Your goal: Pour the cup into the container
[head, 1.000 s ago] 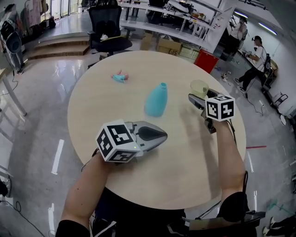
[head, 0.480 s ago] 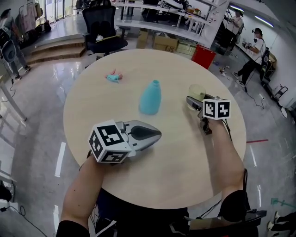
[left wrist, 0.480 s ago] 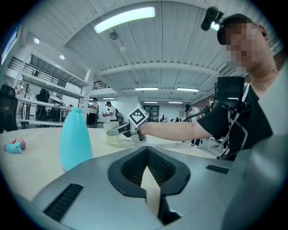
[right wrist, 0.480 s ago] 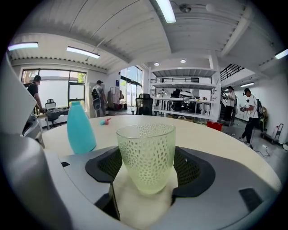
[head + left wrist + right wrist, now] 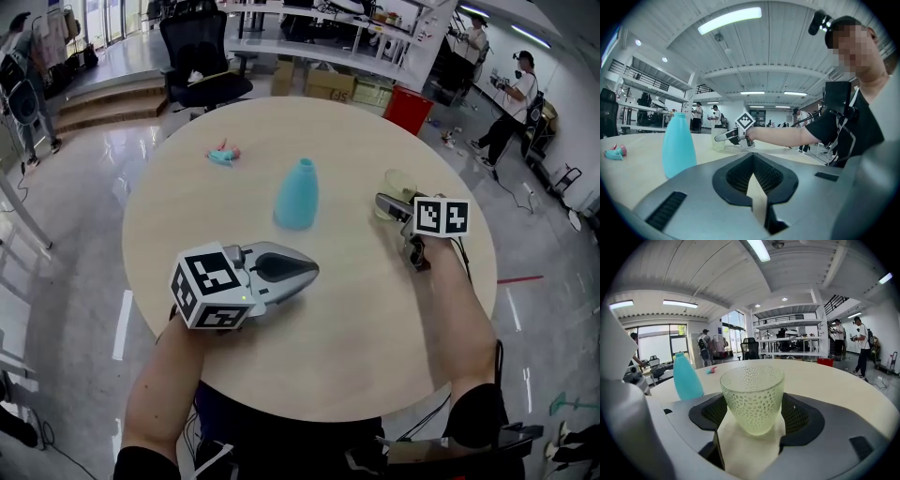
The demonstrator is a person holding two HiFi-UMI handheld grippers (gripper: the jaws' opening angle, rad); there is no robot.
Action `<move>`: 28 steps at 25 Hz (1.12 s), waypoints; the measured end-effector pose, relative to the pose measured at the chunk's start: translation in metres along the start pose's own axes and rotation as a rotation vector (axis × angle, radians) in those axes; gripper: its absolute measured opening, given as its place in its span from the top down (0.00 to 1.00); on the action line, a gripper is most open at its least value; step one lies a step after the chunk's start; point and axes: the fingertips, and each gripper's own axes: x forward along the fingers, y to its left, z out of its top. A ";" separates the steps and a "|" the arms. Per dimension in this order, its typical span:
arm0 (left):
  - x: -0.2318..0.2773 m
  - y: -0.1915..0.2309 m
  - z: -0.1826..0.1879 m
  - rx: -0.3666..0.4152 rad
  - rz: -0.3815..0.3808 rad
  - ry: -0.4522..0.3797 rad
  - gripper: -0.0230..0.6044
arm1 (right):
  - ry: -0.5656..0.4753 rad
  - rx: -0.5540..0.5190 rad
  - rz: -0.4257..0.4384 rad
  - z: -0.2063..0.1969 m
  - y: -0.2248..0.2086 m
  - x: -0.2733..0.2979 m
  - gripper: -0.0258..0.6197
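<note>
A pale green dimpled cup (image 5: 400, 180) stands upright on the round wooden table (image 5: 375, 319) at its right side. My right gripper (image 5: 382, 202) is open, and in the right gripper view the cup (image 5: 752, 397) sits just between its fingertips, on the tabletop. A light blue bottle (image 5: 296, 194) stands upright near the table's middle, left of the cup. My left gripper (image 5: 314, 270) hovers at the front left, shut and empty, pointing toward the bottle (image 5: 678, 145) and the cup (image 5: 718, 139). Whether the cup holds anything cannot be told.
A small pink and teal object (image 5: 223, 154) lies at the table's far left. A black office chair (image 5: 202, 56) and a red bin (image 5: 412, 108) stand beyond the far edge. People stand at the back right of the room.
The right gripper has closed in on the cup, which now sits between its jaws. The left gripper has drifted slightly left and toward me.
</note>
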 end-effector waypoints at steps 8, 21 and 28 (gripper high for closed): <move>0.001 -0.003 0.002 -0.002 0.001 0.000 0.97 | -0.098 -0.014 0.030 0.015 0.008 -0.023 0.40; -0.003 0.021 0.001 -0.019 0.125 -0.008 0.97 | -0.203 -0.036 0.045 0.011 0.036 -0.074 0.40; -0.008 0.013 0.030 -0.070 0.244 -0.187 0.97 | -0.282 -0.085 0.094 0.000 0.075 -0.086 0.83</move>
